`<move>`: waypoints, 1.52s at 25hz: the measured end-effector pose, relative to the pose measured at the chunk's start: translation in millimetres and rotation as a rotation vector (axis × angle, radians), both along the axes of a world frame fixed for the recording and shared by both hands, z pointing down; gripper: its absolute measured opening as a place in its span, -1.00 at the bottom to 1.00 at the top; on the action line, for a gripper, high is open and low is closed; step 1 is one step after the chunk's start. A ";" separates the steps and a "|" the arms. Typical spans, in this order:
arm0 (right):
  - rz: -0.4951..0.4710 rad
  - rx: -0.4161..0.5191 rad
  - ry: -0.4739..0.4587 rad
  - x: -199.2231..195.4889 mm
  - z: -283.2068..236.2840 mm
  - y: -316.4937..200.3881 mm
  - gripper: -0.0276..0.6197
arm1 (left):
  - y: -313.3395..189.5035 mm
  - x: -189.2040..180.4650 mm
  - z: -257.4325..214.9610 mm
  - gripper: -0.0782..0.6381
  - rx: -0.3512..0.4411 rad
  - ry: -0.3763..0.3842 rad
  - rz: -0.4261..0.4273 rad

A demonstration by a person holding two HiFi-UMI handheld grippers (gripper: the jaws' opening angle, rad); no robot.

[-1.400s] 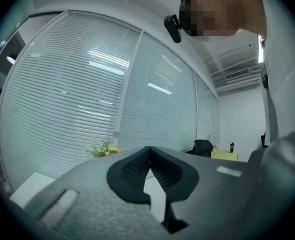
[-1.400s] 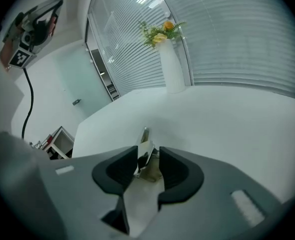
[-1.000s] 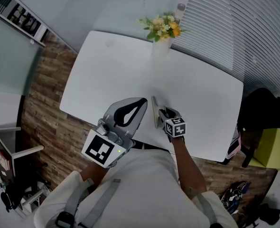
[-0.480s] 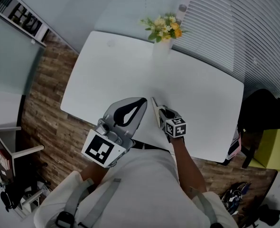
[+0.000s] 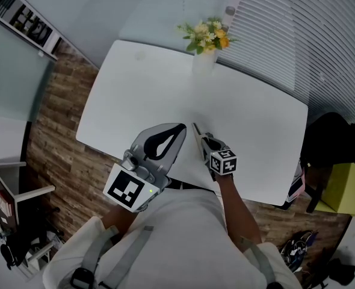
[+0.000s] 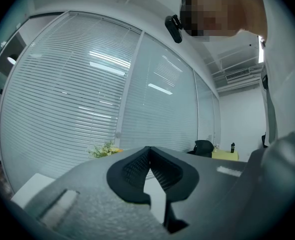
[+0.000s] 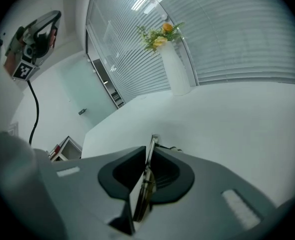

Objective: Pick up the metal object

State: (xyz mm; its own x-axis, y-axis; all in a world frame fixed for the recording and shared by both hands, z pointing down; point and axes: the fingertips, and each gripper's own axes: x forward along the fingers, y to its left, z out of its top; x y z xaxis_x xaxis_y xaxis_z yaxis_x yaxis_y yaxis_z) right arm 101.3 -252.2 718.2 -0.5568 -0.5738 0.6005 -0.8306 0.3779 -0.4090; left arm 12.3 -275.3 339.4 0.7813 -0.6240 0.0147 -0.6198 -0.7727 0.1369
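Closed right gripper jaws just now onto thin metal object, clamped edge-on over the near side of white table. Mostly buried between pads; type unclear. Left gripper unmoved, pinched together, empty. Around: slatted blinds, wood floor, flower vase at far edge.

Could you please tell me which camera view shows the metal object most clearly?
The right gripper view: the metal object stands edge-on between the right gripper jaws, which have just been closing on it. The head view shows only a thin strip ahead of that gripper. The left gripper view misses it.
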 end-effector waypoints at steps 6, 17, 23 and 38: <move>0.013 0.020 -0.002 6.3 -9.2 -0.2 -0.82 | 1.7 0.3 -1.4 -0.78 0.002 -0.001 0.002; 0.036 0.091 0.027 21.1 -41.4 -8.6 -0.82 | 0.3 4.9 -4.6 -0.78 0.011 0.007 0.011; 0.043 0.153 0.064 32.4 -74.1 -14.3 -0.82 | 0.3 9.1 -6.2 -0.78 0.016 0.012 0.017; 0.057 0.350 0.128 49.1 -191.2 -14.5 -0.82 | 3.7 15.8 -12.6 -0.78 0.030 0.016 0.025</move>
State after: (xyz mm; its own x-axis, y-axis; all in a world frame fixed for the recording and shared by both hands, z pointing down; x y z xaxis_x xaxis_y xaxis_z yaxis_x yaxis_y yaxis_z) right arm 150.4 -266.7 527.0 -0.4515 -0.7847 0.4248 -0.8902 0.4283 -0.1550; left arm 28.1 -271.6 326.8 0.7966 -0.6043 -0.0161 -0.5982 -0.7918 0.1229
